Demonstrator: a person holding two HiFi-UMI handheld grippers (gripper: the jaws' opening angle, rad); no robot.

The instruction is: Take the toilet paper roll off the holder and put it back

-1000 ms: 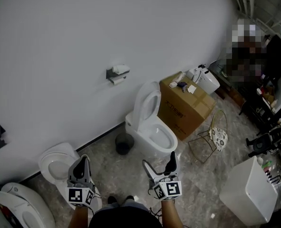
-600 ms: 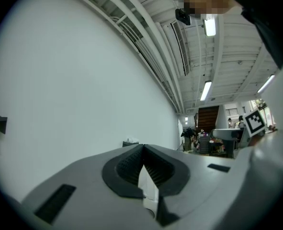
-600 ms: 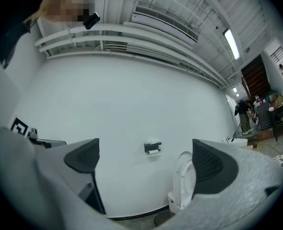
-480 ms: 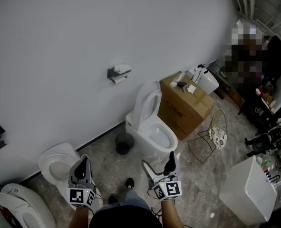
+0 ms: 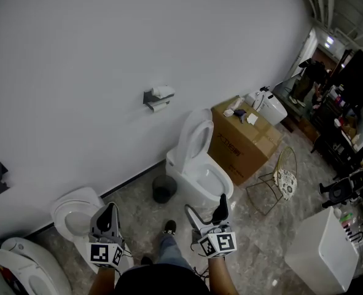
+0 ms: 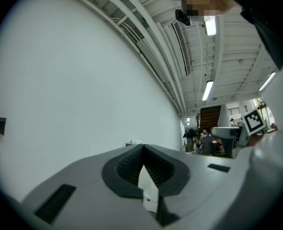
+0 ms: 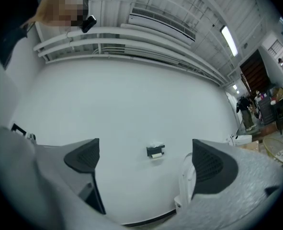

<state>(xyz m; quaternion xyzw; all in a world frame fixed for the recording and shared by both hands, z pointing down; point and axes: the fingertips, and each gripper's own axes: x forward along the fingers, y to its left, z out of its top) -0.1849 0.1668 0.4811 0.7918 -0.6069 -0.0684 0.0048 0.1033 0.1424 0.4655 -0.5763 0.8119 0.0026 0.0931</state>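
Note:
A dark holder [image 5: 152,96] is fixed to the white wall, with a white toilet paper roll [image 5: 160,105] under it and loose white paper [image 5: 163,91] on top. In the right gripper view the holder [image 7: 155,150] and its roll [image 7: 156,155] appear small and far off, between the jaws. My left gripper [image 5: 108,215] is low at the left, shut with nothing in it, jaws pressed together [image 6: 142,159]. The right gripper [image 5: 206,210] is beside it, open and empty [image 7: 151,163]. Both are far from the holder.
A white toilet [image 5: 199,163] with its lid up stands below and right of the holder. A dark bin [image 5: 164,188] sits at its left and a cardboard box [image 5: 242,140] at its right. More toilets [image 5: 77,214] are at the lower left, a wire stand [image 5: 278,178] and white cabinet [image 5: 319,255] at the right.
The view has shifted slightly, so the holder and toilet now sit a bit further right. A foot has stepped forward between the grippers. Both grippers hold their pose.

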